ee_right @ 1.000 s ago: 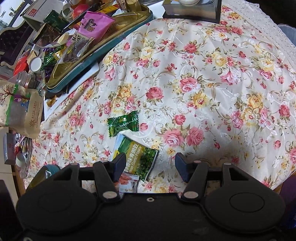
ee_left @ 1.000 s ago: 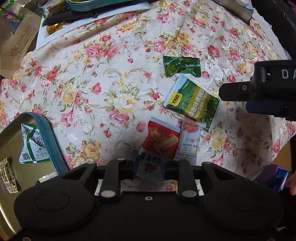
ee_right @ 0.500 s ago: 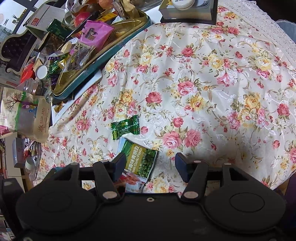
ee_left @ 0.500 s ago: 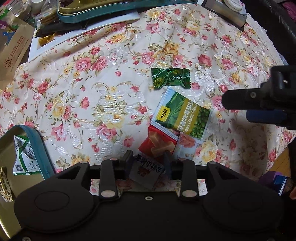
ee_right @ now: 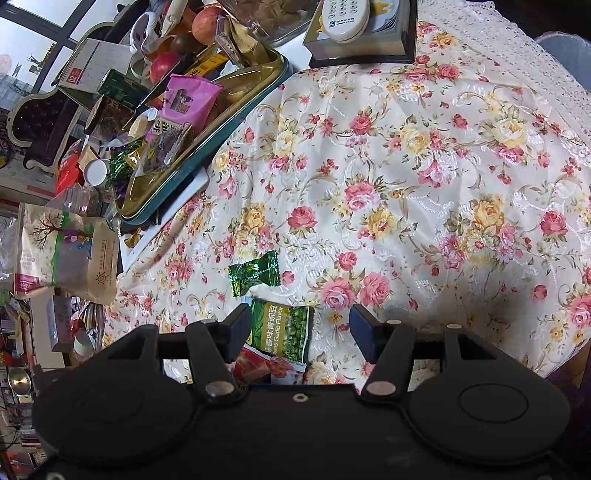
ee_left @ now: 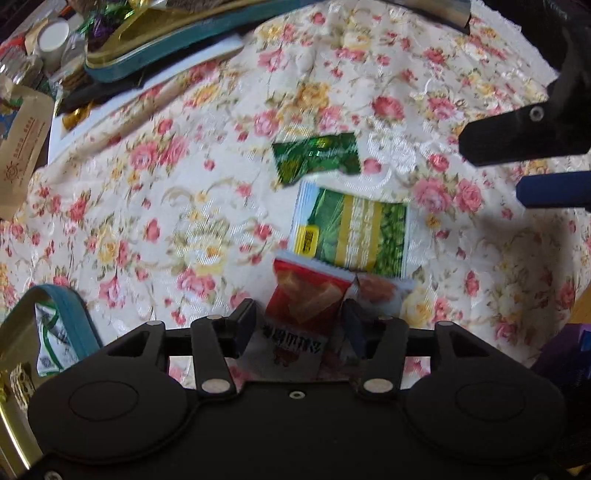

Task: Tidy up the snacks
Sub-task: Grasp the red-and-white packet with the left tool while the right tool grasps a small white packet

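Observation:
My left gripper [ee_left: 299, 325] is shut on a red snack packet [ee_left: 299, 306] and holds it just above the floral tablecloth [ee_left: 155, 206]. Beside it lies a white packet [ee_left: 384, 291]. Beyond them lie a green pea packet [ee_left: 351, 232] and a green candy [ee_left: 317, 157]. My right gripper [ee_right: 297, 328] is open and empty, above the pea packet [ee_right: 280, 332] with the green candy [ee_right: 255, 273] ahead of it. The right gripper also shows at the right edge of the left wrist view [ee_left: 532, 162].
A gold tin with a teal rim [ee_left: 14, 332] at the lower left holds a green-white packet [ee_left: 50, 339]. A second teal-rimmed tray [ee_right: 207, 140] full of snacks sits at the back left. A paper bag [ee_right: 70, 254], fruit and a phone [ee_right: 345, 16] crowd the far edge.
My left gripper has come up and forward with the red packet, which now shows further between the fingers. The right gripper has risen and drawn back a little, still open.

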`<state>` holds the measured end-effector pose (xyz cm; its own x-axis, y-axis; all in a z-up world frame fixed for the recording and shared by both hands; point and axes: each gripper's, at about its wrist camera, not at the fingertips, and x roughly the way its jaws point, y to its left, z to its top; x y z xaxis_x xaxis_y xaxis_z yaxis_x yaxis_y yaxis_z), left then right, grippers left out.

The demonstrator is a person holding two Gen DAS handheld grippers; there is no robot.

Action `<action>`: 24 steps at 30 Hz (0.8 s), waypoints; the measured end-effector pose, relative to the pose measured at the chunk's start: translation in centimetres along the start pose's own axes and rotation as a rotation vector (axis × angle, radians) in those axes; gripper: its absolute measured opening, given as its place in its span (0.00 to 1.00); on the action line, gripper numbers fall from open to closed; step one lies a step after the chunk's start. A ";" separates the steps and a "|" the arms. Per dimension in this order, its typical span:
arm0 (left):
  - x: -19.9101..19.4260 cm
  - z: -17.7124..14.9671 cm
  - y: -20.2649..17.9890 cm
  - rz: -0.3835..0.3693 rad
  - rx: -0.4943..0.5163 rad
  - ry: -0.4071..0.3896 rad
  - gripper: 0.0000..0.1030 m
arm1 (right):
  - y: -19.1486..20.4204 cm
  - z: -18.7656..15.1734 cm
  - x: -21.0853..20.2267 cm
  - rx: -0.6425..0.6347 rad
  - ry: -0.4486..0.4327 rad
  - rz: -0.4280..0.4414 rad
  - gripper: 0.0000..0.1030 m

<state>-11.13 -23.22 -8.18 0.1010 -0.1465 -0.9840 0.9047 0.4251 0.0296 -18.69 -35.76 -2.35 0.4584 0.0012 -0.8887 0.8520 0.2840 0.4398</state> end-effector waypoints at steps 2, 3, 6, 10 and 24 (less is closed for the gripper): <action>0.1 0.4 -0.2 -0.003 -0.010 0.003 0.57 | -0.2 0.0 -0.1 0.007 -0.002 0.000 0.60; 0.2 0.6 -0.1 -0.014 -0.021 0.006 0.56 | -0.2 0.1 -0.1 0.010 -0.004 -0.001 0.60; 0.4 0.9 0.5 -0.048 -0.070 0.014 0.49 | -0.3 0.1 -0.1 0.009 -0.010 -0.007 0.60; 0.4 0.6 2.6 -0.045 -0.164 0.012 0.46 | -0.3 -0.2 0.3 0.000 0.003 -0.020 0.60; 1.0 1.0 8.4 -0.030 -0.384 0.040 0.47 | 2.1 -4.3 5.6 -0.062 0.282 -0.012 0.60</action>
<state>-3.01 -20.63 -8.75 0.0541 -0.1325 -0.9897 0.6851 0.7260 -0.0597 -15.39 -31.01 -6.99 0.3528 0.2615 -0.8984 0.8359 0.3435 0.4282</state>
